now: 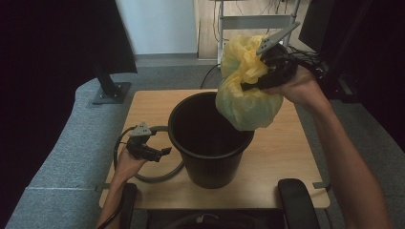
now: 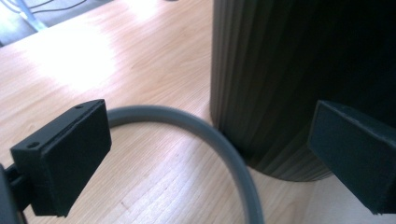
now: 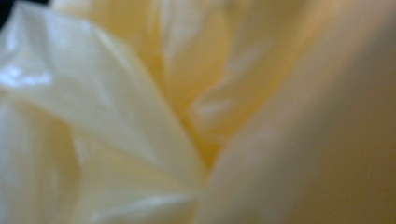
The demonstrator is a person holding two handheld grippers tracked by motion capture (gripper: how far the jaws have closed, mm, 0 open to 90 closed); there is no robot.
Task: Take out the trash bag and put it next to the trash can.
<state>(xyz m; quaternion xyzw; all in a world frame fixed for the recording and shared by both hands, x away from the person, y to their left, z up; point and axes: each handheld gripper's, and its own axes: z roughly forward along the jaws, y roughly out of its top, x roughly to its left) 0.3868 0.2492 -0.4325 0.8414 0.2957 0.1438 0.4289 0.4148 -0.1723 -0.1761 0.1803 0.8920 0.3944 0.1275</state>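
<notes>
- The right hand-held gripper (image 1: 251, 85) has its jaw tips buried in the folds of the yellow bag (image 1: 246, 98), so how they stand cannot be told.
- In the right gripper view the bag (image 3: 140, 116) is a close blur of pale folds.
- The bin (image 2: 289, 74) is cut off at the top and right edges of the left gripper view.
- The grey ring (image 1: 157, 177) passes out of sight behind the bin (image 1: 210, 157) in the high view.
- The bench (image 1: 282, 157) has its near edge partly covered by two black pads.

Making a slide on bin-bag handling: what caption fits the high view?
Right hand-held gripper holds a bunched yellow bag over a black bin while the left hand-held gripper waits open beside it.
</notes>
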